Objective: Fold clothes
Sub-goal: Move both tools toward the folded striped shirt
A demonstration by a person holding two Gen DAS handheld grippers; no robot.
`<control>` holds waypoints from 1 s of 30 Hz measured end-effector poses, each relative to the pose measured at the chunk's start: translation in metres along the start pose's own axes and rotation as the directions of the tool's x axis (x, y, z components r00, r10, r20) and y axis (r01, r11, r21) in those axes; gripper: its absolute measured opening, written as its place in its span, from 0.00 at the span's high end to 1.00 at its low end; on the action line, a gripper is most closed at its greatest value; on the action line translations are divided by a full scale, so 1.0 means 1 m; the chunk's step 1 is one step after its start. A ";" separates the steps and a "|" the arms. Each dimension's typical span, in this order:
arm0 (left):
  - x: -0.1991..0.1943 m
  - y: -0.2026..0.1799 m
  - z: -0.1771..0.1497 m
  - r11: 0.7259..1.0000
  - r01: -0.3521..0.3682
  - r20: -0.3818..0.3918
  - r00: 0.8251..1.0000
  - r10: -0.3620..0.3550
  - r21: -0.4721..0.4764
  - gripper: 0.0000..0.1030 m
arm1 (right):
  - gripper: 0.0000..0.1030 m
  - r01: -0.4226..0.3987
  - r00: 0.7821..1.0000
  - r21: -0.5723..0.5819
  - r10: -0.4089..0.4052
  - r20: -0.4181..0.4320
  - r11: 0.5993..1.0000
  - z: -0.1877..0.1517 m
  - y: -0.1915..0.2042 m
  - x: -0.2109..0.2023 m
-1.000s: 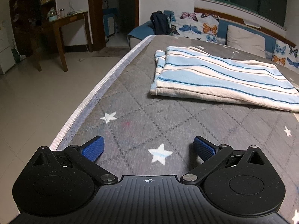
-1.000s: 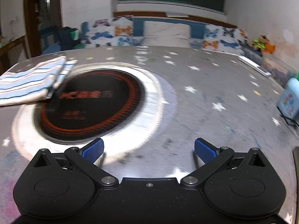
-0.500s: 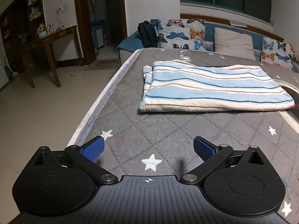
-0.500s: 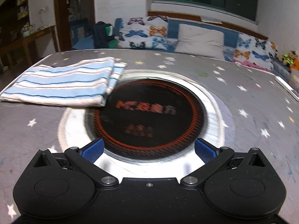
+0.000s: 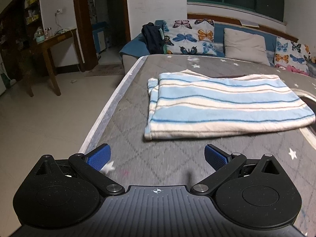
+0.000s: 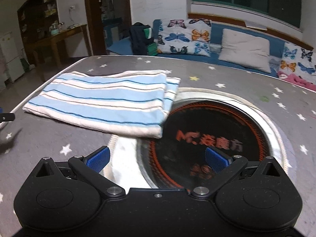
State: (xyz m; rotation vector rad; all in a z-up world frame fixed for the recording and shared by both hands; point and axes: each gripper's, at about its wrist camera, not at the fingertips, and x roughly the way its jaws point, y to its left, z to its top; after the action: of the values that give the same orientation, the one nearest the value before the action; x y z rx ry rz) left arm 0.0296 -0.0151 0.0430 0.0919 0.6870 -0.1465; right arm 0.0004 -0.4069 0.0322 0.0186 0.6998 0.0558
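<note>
On mattress [image 5: 126, 122], folded striped garment [image 5: 223, 106], both grippers wide.

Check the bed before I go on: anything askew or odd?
One thing: the folded striped towel is unevenly folded, its lower layer sticking out at the right end, and that corner overlaps the round black-and-orange printed disc on the star-print cover. Both grippers are open, empty.
</note>
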 end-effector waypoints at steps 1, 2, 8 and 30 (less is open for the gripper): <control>0.003 0.001 0.003 1.000 0.008 -0.001 1.000 -0.008 -0.003 0.00 | 0.00 -0.006 1.000 -0.004 0.006 -0.003 1.000 0.003 0.002 0.003; 0.006 0.001 0.006 1.000 0.014 -0.002 1.000 -0.014 -0.004 0.00 | 0.00 -0.011 1.000 -0.008 0.011 -0.006 1.000 0.006 0.005 0.007; 0.031 0.003 0.024 1.000 0.018 -0.013 1.000 -0.018 0.007 0.01 | 0.04 -0.031 0.999 -0.014 0.030 -0.013 0.999 0.026 0.011 0.029; 0.070 0.016 0.031 0.993 0.108 -0.089 0.990 -0.111 -0.040 0.28 | 0.29 -0.084 0.993 0.014 0.085 -0.082 0.996 0.027 0.007 0.072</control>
State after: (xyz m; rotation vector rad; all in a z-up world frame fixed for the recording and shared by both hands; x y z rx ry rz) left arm 0.1054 -0.0104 0.0227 0.0275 0.7861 -0.2370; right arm 0.0723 -0.3961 0.0065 0.0561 0.7813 0.1350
